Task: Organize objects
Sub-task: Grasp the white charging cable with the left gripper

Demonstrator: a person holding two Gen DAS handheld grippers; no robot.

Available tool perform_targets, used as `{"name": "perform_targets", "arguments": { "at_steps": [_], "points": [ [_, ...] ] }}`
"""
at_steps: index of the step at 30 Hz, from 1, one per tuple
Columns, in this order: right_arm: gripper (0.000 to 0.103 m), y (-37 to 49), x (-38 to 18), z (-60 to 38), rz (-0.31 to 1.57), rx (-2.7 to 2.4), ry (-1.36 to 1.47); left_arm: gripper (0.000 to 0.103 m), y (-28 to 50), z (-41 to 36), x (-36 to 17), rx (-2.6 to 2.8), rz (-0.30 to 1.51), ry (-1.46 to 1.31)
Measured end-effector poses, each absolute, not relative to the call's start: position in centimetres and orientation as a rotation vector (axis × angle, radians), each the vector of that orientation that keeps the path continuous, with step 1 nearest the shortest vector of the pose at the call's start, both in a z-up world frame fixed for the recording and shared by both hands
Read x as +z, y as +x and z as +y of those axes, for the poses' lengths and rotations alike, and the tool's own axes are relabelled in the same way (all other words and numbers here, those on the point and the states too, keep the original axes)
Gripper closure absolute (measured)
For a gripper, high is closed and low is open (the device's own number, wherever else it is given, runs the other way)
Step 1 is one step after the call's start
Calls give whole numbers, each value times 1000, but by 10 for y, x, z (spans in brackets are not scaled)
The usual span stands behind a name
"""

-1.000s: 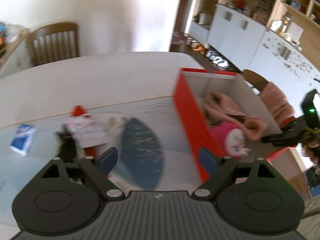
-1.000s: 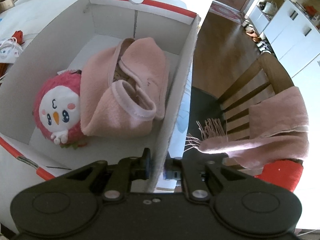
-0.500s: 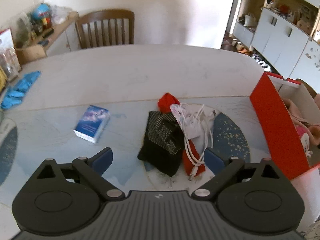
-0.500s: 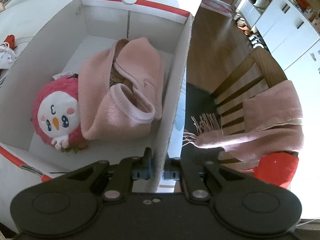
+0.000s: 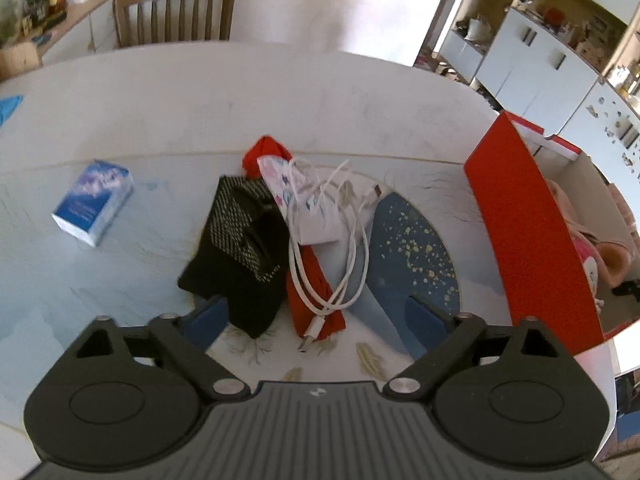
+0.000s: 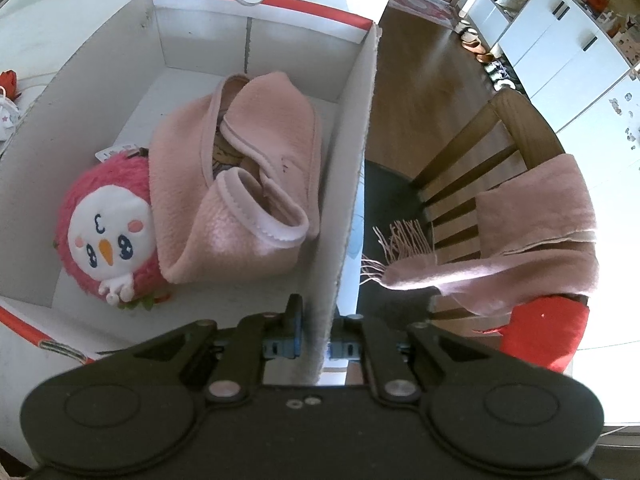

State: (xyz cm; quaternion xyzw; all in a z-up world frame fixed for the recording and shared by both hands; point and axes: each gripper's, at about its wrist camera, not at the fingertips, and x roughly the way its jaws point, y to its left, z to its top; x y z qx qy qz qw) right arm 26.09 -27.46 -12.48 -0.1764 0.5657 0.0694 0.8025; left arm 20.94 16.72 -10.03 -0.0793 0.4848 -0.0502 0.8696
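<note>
Right claw [image 6: 316,346] pinches the box's thin cardboard wall [image 6: 352,184]; left claw [image 5: 316,318], just narrowing, gapes above a knitted black cloth [image 5: 240,256].

This is a lived-in home, an open dining room running into a kitchen. A white table [image 5: 280,92] with a wooden slat-back chair [image 5: 174,12] at twelve o'clock stands on a dark wood floor [image 6: 424,80], and at two o'clock white cupboards [image 5: 532,60] and open shelves [image 5: 560,8] hold jars and crockery. Another chair [image 6: 492,152] carries a pink scarf [image 6: 532,232], and shoes [image 6: 480,52] line the floor by the cupboards.
</note>
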Motion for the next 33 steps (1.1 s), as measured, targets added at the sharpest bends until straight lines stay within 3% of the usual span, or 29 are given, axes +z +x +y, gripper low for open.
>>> {"name": "perform_targets", "arguments": {
  "at_steps": [1,2,10,16,18,19,26,33],
  "points": [
    [94,261,-125,-274,1212,149,-377,31,210,167,-103,-102,1018,-172],
    [94,261,-125,-274,1212,150,-379,47,211,167,-106,-105,1023,-184],
    [93,261,-124,-275,1212,152,-382,53,226,163,-113,-82,1016,-234],
    [93,261,-125,-275,1210,152,-383,73,238,156,-121,-58,1020,-225],
    [93,261,-124,-274,1208,153,-386,89,239,155,-123,-33,1021,-216],
    [93,261,-124,-275,1207,154,-388,91,240,155,-124,-20,1024,-206],
    [93,259,-123,-274,1201,162,-389,98,238,147,-117,-9,1001,-157],
    [93,256,-121,-275,1191,176,-390,99,225,135,-87,-77,945,-126]
  ]
}}
